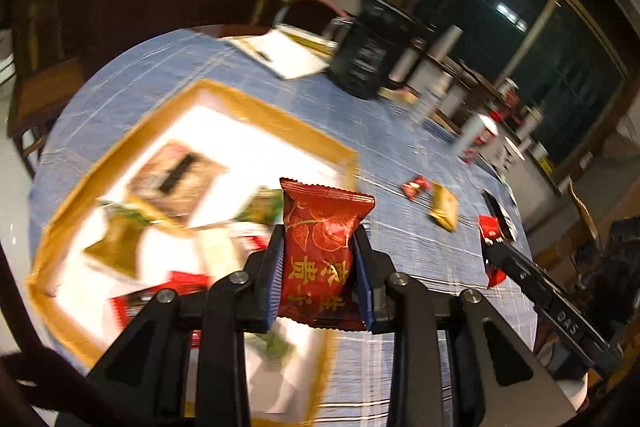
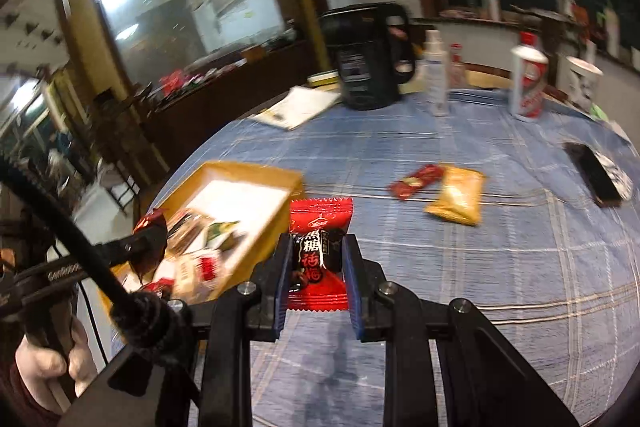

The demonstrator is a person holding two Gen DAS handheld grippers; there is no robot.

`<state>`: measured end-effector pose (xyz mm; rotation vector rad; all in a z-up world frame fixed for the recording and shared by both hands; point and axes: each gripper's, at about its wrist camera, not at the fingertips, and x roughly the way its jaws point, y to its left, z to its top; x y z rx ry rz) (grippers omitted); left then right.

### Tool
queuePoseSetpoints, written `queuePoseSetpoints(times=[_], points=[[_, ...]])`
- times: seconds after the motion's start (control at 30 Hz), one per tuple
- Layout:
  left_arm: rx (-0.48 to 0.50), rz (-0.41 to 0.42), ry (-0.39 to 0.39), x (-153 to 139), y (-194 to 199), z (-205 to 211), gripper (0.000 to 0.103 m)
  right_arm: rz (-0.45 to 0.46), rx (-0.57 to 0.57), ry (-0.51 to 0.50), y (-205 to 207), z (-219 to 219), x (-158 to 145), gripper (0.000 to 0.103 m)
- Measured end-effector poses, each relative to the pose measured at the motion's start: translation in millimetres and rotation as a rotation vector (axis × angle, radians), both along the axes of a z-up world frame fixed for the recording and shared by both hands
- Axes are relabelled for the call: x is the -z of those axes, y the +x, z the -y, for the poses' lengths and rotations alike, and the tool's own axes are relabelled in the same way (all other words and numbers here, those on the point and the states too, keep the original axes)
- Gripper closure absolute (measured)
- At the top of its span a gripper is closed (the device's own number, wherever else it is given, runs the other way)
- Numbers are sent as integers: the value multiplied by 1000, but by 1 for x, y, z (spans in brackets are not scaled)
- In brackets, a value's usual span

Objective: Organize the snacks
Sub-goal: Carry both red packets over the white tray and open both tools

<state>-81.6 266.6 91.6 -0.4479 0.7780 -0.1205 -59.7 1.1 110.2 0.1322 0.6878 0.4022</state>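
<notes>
My left gripper (image 1: 319, 259) is shut on a dark red snack packet with gold print (image 1: 322, 227), held above the near corner of a yellow-rimmed white tray (image 1: 256, 109). Several snack packets lie blurred in that tray. My right gripper (image 2: 317, 259) is shut on a red-and-black candy packet (image 2: 320, 227) over the blue checked tablecloth (image 2: 460, 267), just right of the tray (image 2: 256, 173). A small red packet (image 2: 416, 181) and a gold packet (image 2: 458, 199) lie loose on the cloth beyond. The left wrist view shows the right gripper (image 1: 493, 239) at the right with its red packet.
A black kettle (image 2: 368, 59), a clear bottle (image 2: 436, 75), a red-and-white can (image 2: 528, 83), a paper cup (image 2: 584, 83) and papers (image 2: 300, 107) stand at the table's far side. A black phone (image 2: 594, 173) lies at the right. A hand (image 2: 44, 363) grips the left tool.
</notes>
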Motion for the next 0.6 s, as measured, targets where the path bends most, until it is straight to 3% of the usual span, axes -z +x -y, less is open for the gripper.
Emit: queuePoseSetpoints(times=[0.33,0.6], points=[[-72,-81,9,42,3,-47,70,-122,-192,-22,15,-98,37,79],[-89,-116,14,63,15,-62,70,-167,-242,-79,31,-141,57,79]])
